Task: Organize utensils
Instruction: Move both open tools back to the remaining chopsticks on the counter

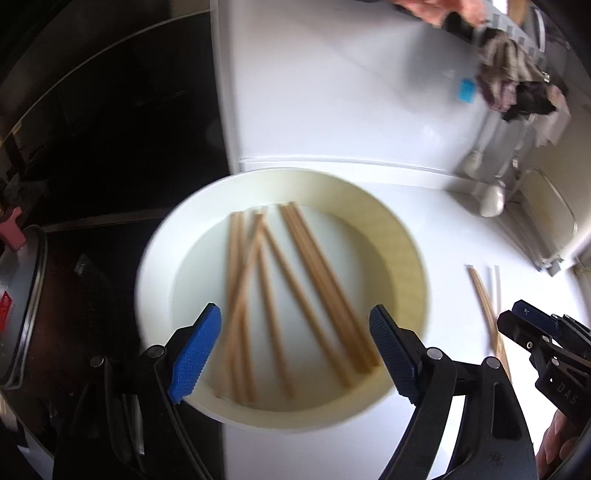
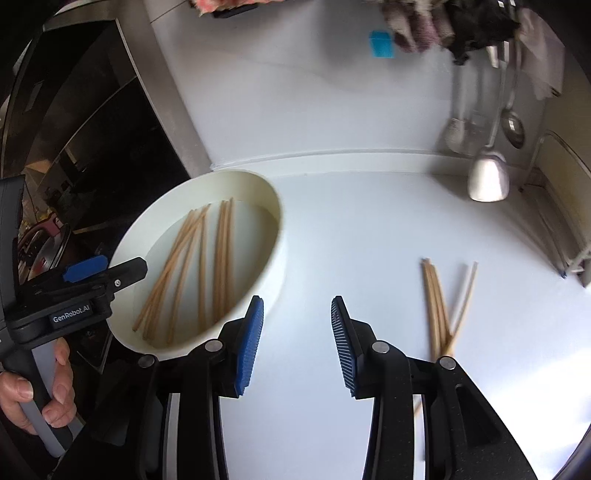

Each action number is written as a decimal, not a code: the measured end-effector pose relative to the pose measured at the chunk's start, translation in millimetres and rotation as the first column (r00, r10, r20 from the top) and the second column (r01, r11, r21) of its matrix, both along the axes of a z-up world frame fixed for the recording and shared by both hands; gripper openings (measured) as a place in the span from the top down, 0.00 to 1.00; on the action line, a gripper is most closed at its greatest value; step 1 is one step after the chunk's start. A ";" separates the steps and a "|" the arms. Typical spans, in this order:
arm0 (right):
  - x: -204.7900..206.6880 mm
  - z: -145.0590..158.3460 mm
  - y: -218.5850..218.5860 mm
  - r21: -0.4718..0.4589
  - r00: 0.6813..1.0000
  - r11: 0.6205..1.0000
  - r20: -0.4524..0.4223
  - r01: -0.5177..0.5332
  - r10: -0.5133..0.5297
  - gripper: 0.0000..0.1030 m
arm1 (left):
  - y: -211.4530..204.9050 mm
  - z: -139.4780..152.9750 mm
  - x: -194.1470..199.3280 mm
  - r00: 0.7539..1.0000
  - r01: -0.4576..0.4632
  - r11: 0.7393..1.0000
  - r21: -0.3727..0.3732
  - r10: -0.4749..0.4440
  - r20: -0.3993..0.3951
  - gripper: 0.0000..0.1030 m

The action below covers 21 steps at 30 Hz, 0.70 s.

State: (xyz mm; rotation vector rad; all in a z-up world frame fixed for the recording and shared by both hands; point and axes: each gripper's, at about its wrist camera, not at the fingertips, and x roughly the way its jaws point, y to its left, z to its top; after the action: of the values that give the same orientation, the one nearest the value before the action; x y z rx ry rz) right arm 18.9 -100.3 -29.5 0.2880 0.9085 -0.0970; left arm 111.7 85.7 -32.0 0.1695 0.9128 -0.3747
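A cream round bowl (image 1: pixel 402 236) (image 2: pixel 266 195) sits on the white counter and holds several wooden chopsticks (image 1: pixel 310 266) (image 2: pixel 219 258). My left gripper (image 1: pixel 295 354) is open and empty, its jaws wide apart above the bowl's near rim; it also shows in the right wrist view (image 2: pixel 107 273). A loose bundle of chopsticks (image 2: pixel 437 299) (image 1: pixel 484 299) lies on the counter right of the bowl. My right gripper (image 2: pixel 297 343) is open and empty above the counter between bowl and bundle. It shows at the right edge of the left wrist view (image 1: pixel 524 321).
A black cooktop (image 1: pixel 110 147) lies left of the counter with a steel pot (image 1: pixel 18 302) on it. Ladles and a spatula (image 2: pixel 487 173) hang at the back right below a cloth (image 2: pixel 424 26). A blue sticker (image 2: pixel 382 44) is on the white wall.
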 end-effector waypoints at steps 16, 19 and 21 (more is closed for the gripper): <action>-70.2 -57.0 -108.5 0.044 0.998 0.999 -0.056 -0.022 0.024 0.62 | -103.4 -31.5 -95.4 0.997 -0.066 0.998 0.002 0.066 -0.045 0.19; -63.0 -75.1 -106.7 0.050 0.997 0.998 -0.063 -0.034 0.037 0.61 | -105.2 -37.4 -100.9 0.995 -0.083 0.996 0.013 0.084 -0.047 0.19; -57.1 -83.8 -104.0 0.036 0.998 0.999 -0.060 -0.032 0.034 0.62 | -104.0 -42.9 -101.4 0.996 -0.088 0.996 0.018 0.088 -0.034 0.19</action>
State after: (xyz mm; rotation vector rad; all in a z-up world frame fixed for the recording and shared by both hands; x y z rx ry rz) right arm -38.2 -204.3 -113.4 0.3041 0.9753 -0.0594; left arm 10.3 -18.3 -74.9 0.1374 0.9547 -0.2896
